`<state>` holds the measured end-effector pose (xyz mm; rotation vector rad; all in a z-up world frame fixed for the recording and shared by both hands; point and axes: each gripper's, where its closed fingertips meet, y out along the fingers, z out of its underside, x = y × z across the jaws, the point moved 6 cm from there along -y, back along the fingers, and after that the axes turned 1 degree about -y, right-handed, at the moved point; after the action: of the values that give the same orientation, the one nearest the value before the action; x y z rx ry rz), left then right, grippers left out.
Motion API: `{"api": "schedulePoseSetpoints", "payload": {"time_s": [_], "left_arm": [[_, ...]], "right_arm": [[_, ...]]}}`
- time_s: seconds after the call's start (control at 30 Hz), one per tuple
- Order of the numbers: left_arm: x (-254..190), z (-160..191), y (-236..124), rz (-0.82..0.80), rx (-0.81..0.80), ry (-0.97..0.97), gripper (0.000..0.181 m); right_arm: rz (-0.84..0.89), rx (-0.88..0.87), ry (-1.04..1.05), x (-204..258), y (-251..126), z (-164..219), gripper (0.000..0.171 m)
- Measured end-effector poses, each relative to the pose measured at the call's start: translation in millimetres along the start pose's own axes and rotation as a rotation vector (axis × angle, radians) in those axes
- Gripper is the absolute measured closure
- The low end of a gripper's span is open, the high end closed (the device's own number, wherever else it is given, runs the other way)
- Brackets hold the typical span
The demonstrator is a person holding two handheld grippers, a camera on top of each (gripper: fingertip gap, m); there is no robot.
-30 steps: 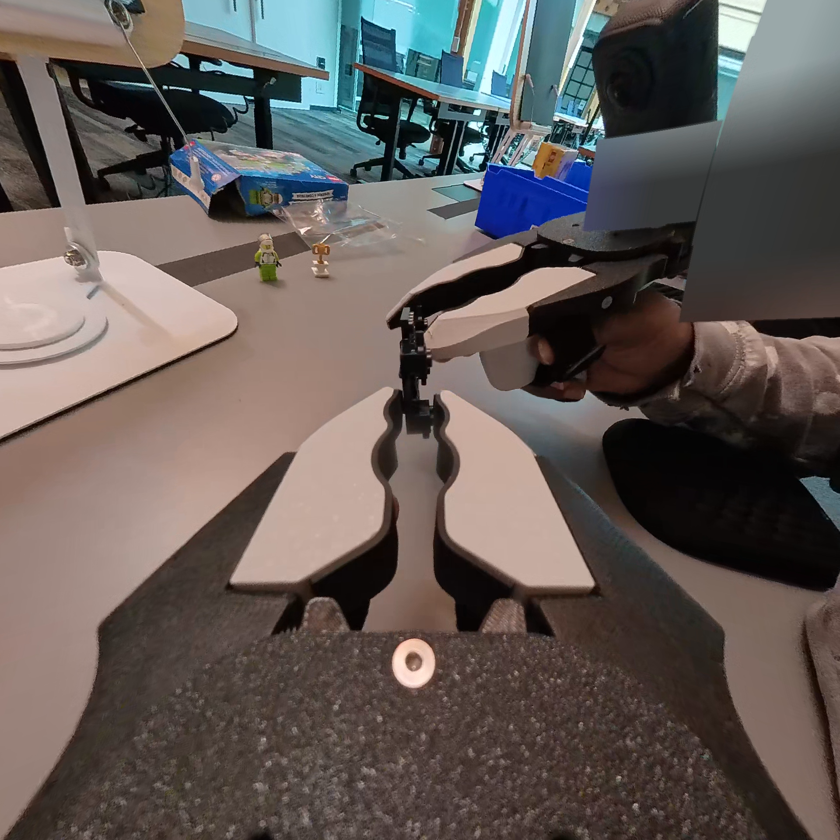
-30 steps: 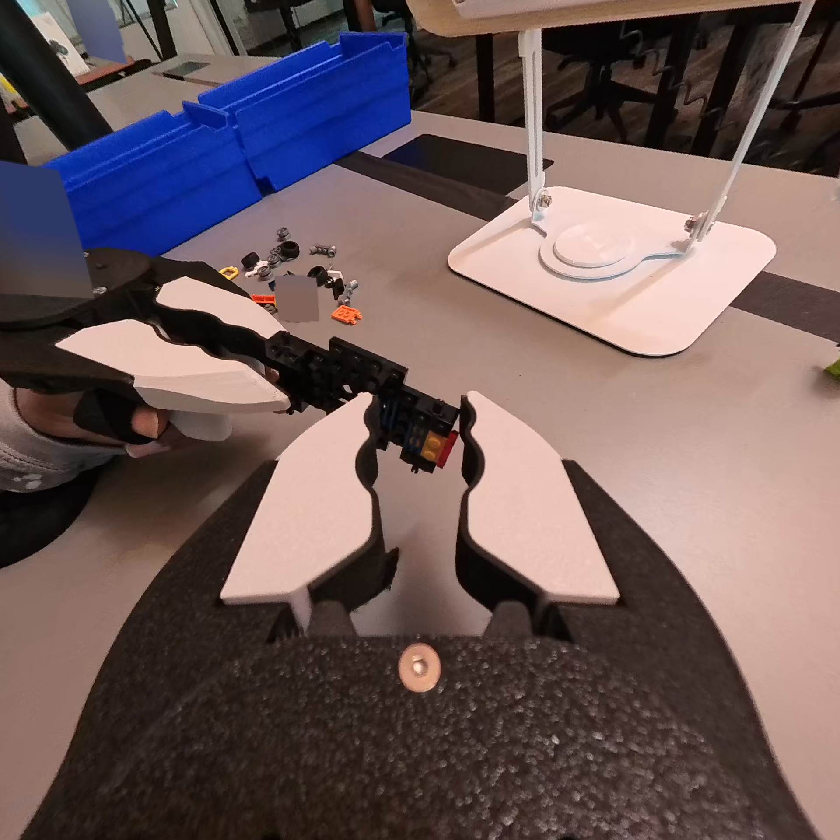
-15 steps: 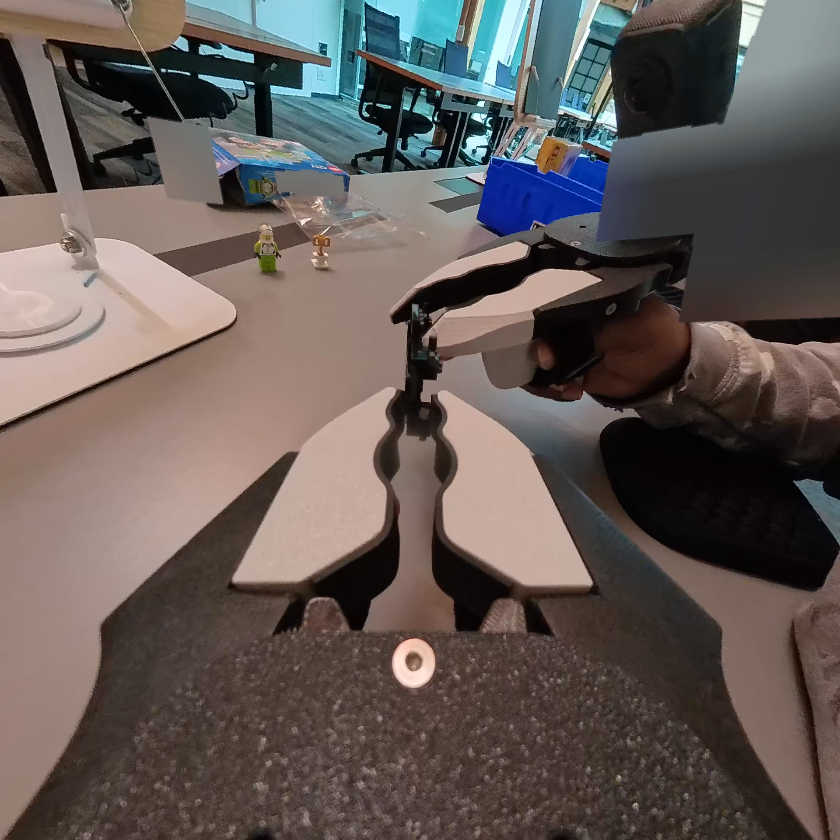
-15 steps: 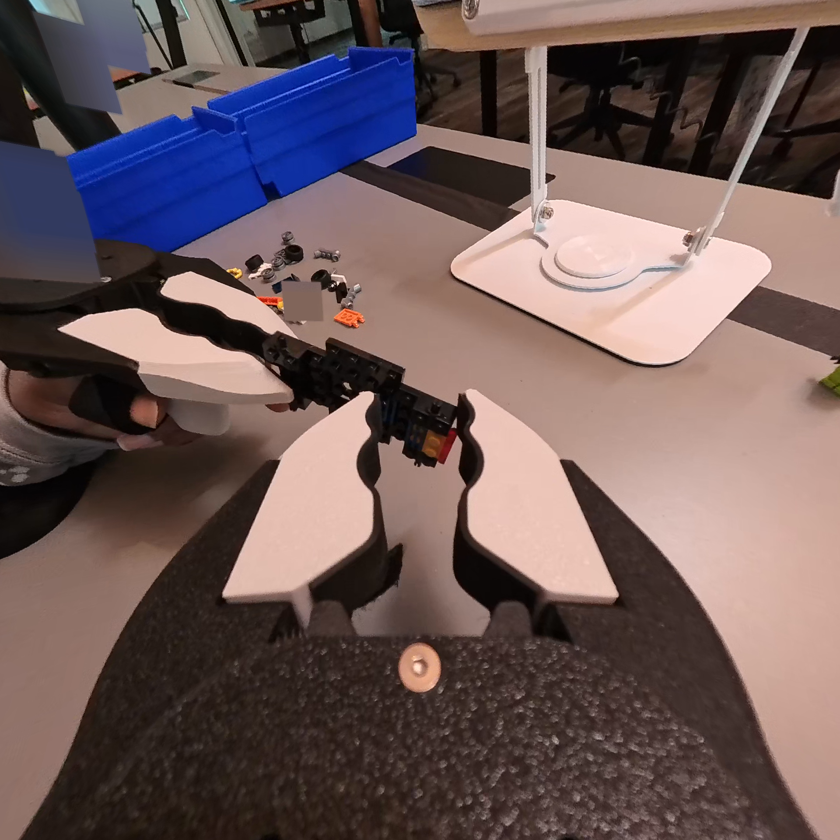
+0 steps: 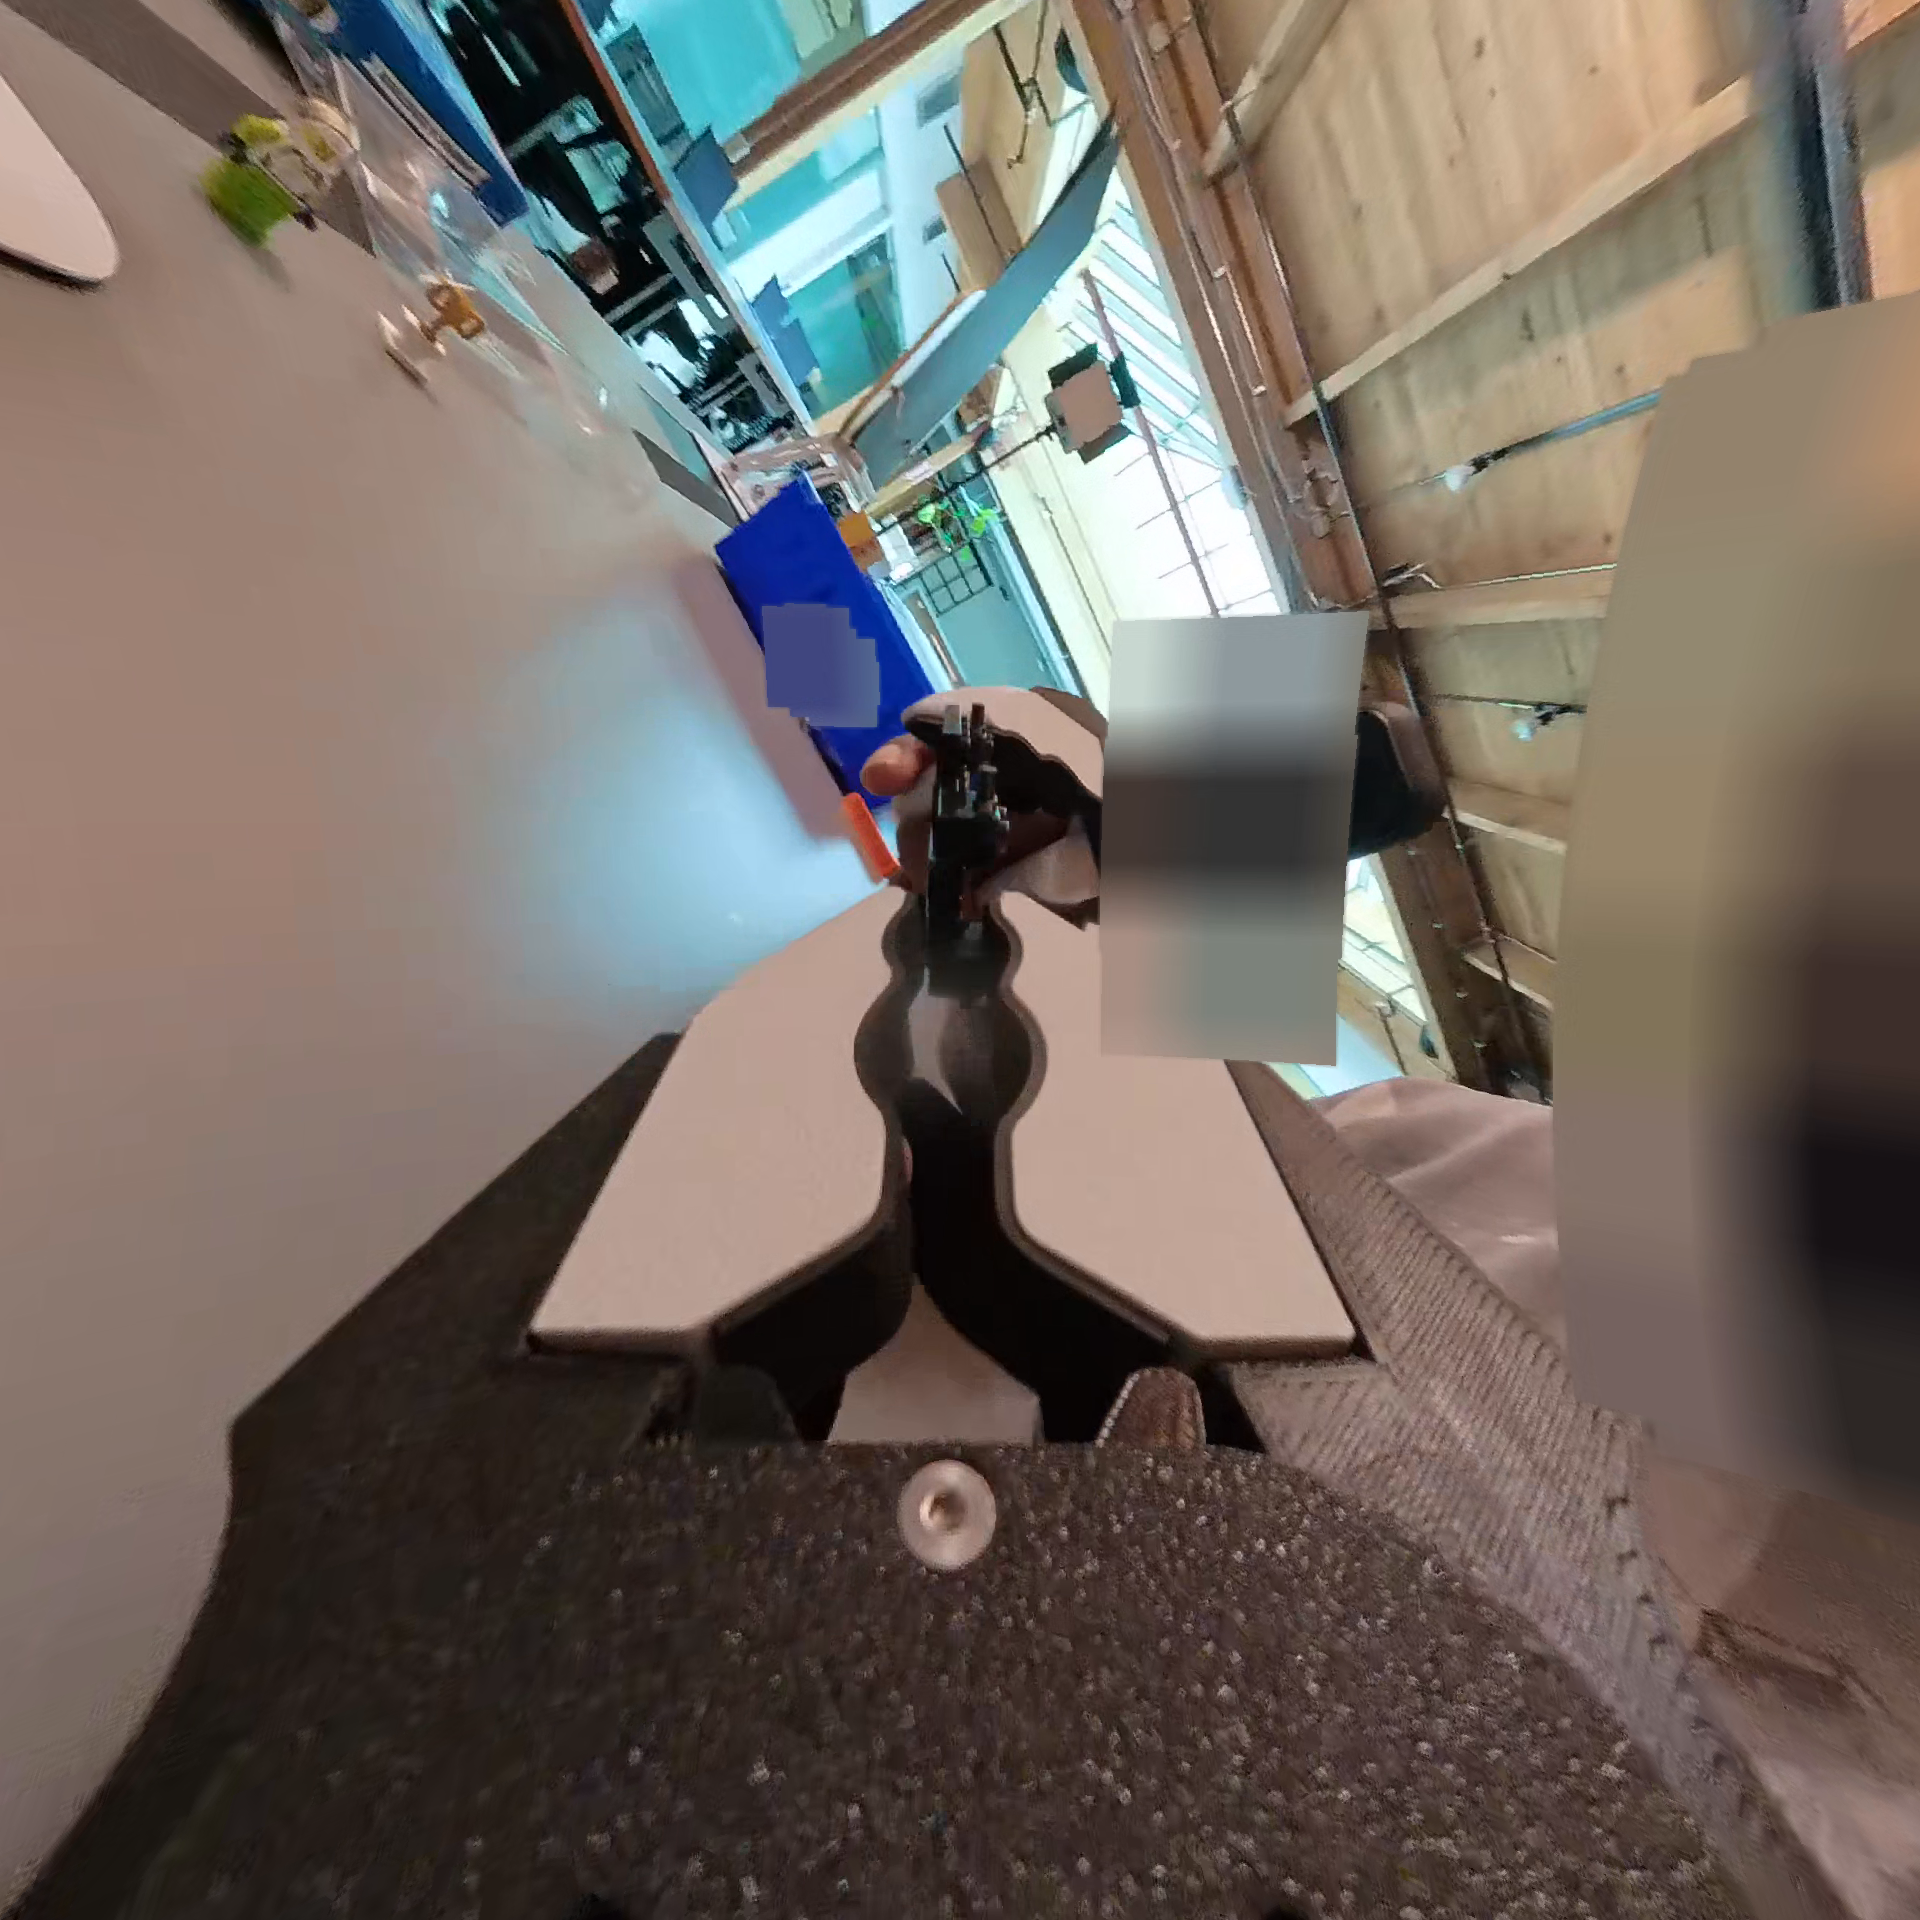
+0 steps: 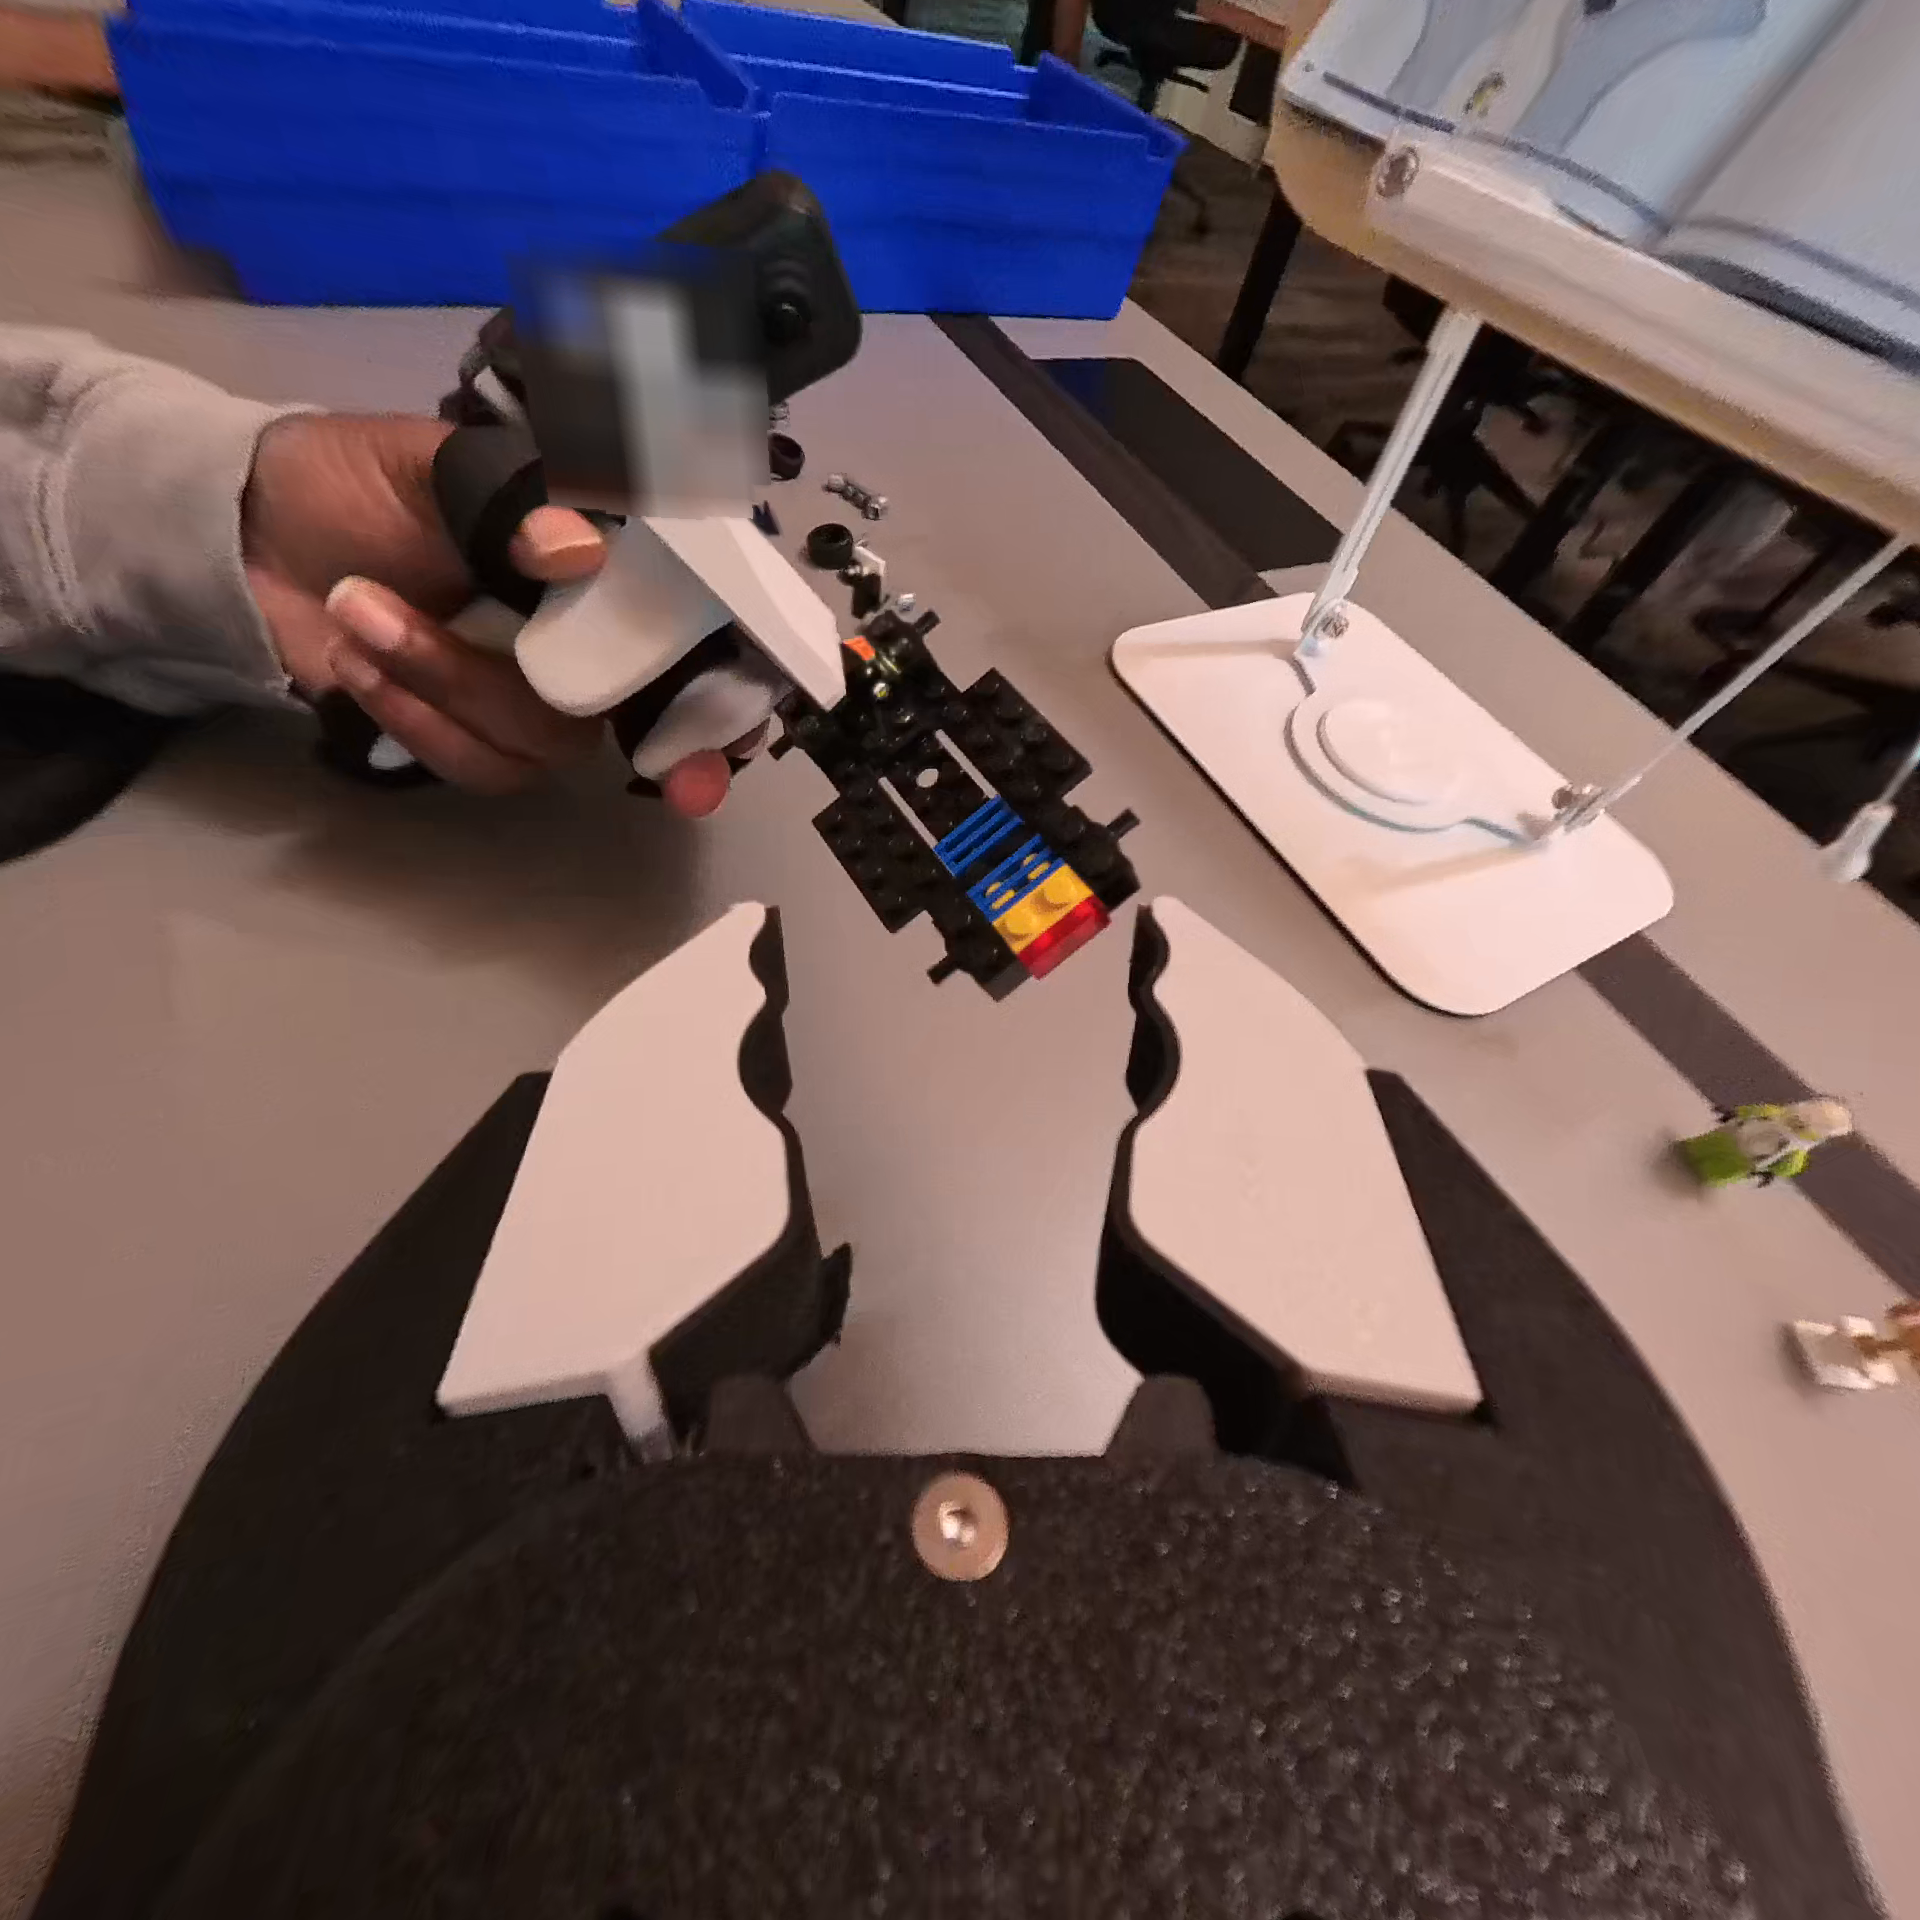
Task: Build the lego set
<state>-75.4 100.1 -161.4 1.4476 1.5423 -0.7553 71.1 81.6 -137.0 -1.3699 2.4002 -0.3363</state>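
now right gripper off lego chassis

An open office or workshop: a long grey bench, blue storage bins, glass partitions and an exposed wooden ceiling.

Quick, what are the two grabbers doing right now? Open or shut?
Left gripper: shut on the black lego car base, gripping one end.
Right gripper: open, holding nothing; the base's yellow and red end sits just ahead of its fingertips.
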Motion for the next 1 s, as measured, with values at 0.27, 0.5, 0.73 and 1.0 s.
{"api": "schedulePoseSetpoints", "payload": {"time_s": [0.27, 0.5, 0.73, 1.0], "left_arm": [[4, 6, 2, 0.058, 0.056, -0.124, 0.171], [7, 9, 3, 0.057, 0.089, -0.161, 0.171], [13, 11, 3, -0.024, 0.123, -0.085, 0.171], [31, -2, -11, -0.55, 0.199, 0.529, 0.152]], "right_arm": [[-0.037, -0.024, -0.099, -2, -7, 2, 0.116], [-0.076, -0.03, -0.169, 2, -6, 8, 0.123], [-0.152, -0.024, -0.111, -2, 0, 22, 0.129], [-0.295, 0.096, 0.064, -18, 19, 46, 0.129]]}}
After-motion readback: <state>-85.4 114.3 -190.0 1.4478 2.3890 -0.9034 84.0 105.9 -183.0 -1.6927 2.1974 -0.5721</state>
